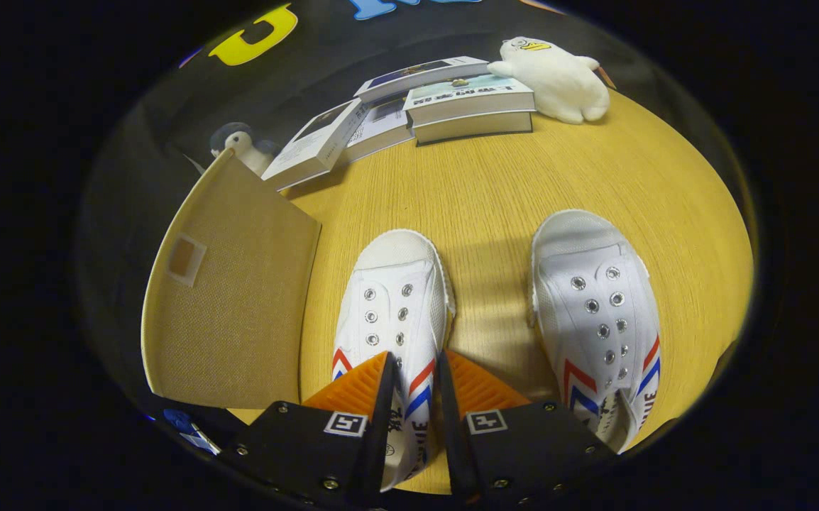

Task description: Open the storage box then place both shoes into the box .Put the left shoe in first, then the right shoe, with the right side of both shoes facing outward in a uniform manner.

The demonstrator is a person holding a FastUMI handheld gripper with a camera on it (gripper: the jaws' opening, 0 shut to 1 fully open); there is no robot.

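**Gripping the side wall of a white canvas shoe**

Pinching the near shoe (pixel 395 312), the gripper (pixel 416 369) has its two ridged fingers (pixel 353 390) closed to a narrow gap, with the shoe's striped side wall caught between them; both fingers appear to press on the canvas. Each finger carries a small square black-and-white marker on its dark mount.

Both shoes are white canvas with rounded rubber toe caps, rows of metal eyelets without laces, and red and blue chevron stripes on the sides. Dark lettering runs along the side of each shoe, too distorted to read. The second shoe (pixel 597 319) lies well apart from the first, on the far side of the right finger, toe pointing the same way.

Beside the held shoe stands the storage box (pixel 232 305), a tan woven-fabric panel with a small rectangular label window. It rests on the pale wood-grain table (pixel 495 191).

Beyond the shoes lie stacked books (pixel 452 99) with printed covers, unreadable here. A white plush toy (pixel 558 78) touches the stack, and a small grey penguin figure (pixel 239 145) peeks from behind the box.
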